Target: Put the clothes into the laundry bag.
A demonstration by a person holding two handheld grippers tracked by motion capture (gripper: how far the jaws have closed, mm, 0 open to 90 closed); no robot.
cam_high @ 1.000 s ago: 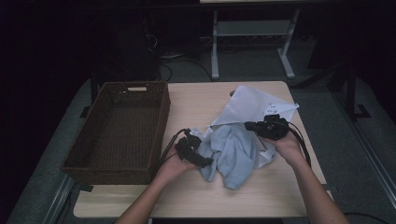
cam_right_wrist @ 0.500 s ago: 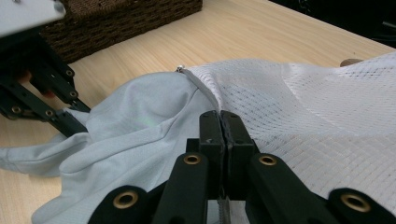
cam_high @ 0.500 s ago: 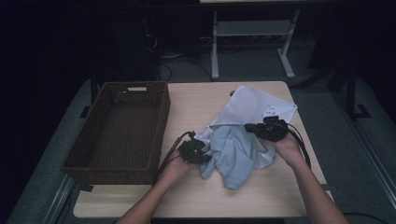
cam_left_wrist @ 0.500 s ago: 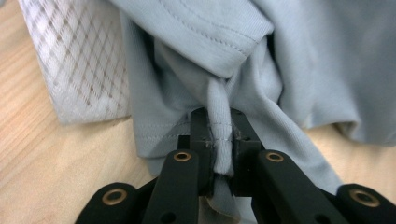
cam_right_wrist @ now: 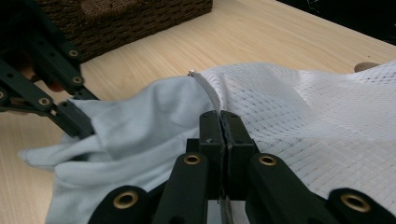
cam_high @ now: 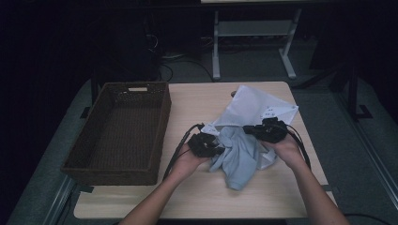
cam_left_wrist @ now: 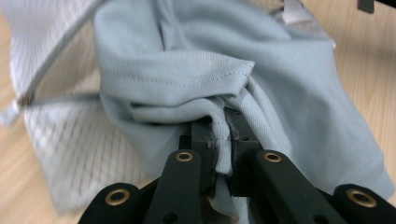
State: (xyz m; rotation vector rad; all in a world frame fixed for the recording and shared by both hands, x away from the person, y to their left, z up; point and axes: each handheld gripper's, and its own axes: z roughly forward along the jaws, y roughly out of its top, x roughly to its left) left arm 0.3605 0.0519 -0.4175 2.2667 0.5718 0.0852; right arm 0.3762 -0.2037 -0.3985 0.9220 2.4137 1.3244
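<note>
On mesh bag (cam_high: 253, 108), unreadable print.

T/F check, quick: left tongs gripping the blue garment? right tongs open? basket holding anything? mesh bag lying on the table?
1. The left tongs pinch the light blue garment. True; the jaws have just closed on a fold.
2. The right tongs are open. False: shut on the white mesh bag at its edge.
3. The wicker basket holds clothes. False: empty.
4. The mesh bag lies on the wooden table. True.
</note>
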